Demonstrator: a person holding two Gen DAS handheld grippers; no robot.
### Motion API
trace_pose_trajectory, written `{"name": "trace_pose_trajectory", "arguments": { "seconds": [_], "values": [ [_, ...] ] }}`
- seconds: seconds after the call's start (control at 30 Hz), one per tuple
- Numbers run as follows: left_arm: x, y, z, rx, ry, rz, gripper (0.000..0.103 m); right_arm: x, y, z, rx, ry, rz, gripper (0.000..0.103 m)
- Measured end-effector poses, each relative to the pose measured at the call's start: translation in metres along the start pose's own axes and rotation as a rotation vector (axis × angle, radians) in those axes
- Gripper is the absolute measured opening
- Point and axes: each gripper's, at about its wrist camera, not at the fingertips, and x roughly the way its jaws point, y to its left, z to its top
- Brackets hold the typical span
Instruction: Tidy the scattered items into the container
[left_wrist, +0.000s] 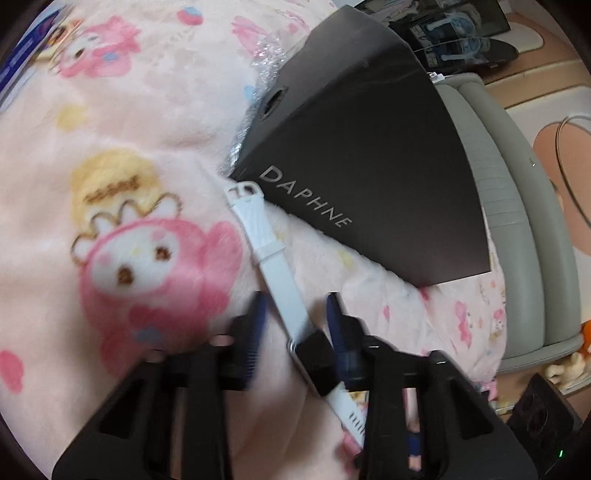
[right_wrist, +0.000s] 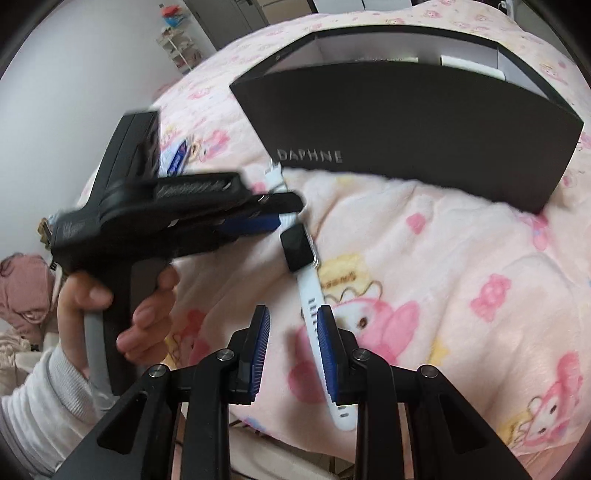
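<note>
A white-strapped smartwatch (left_wrist: 277, 266) with a black face (right_wrist: 297, 247) lies flat on the pink blanket, its buckle end touching the black DAPHNE box (left_wrist: 369, 155). My left gripper (left_wrist: 295, 321) is open, its blue fingers on either side of the strap near the face; it also shows in the right wrist view (right_wrist: 273, 218) from the side. My right gripper (right_wrist: 291, 339) is open and empty, just left of the strap's tail end. The box (right_wrist: 406, 129) is open on top, with a few items inside.
A pink cartoon-print blanket (left_wrist: 129, 166) covers the bed. Crinkled clear plastic (left_wrist: 266, 62) lies behind the box. A grey padded bed edge (left_wrist: 498, 184) runs on the right. A blue-and-white packet (right_wrist: 175, 157) lies behind the left gripper.
</note>
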Motion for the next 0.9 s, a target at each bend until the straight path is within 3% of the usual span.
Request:
{"name": "trace_pose_trajectory", "arguments": {
  "seconds": [0.13,0.37,0.53,0.6,0.73,0.83,0.9],
  "values": [
    [-0.013,-0.006,-0.003,0.023,-0.04,0.051,0.007,0.006,-0.001,-0.003,0.014,0.016,-0.035,0.023],
    [-0.075,0.017,-0.029,0.019,-0.165,0.13,0.006,0.01,0.015,0.001,-0.043,0.02,-0.127,0.023],
    [-0.095,0.038,-0.047,0.001,-0.242,0.17,0.006,0.004,0.021,0.014,-0.055,-0.043,-0.222,0.023],
    [-0.09,0.044,-0.051,0.004,-0.232,0.229,0.008,-0.002,0.017,0.019,-0.014,-0.043,-0.15,0.023],
    [-0.09,0.059,-0.045,-0.047,-0.198,0.21,0.01,0.001,0.023,0.012,0.018,0.041,0.024,0.023],
    [-0.09,0.057,-0.047,-0.034,-0.208,0.218,0.018,0.012,0.032,0.0,0.003,0.106,0.086,0.023],
    [-0.088,0.061,-0.049,-0.04,-0.202,0.202,0.024,0.019,0.028,-0.002,0.035,0.116,0.076,0.023]
  ]
}}
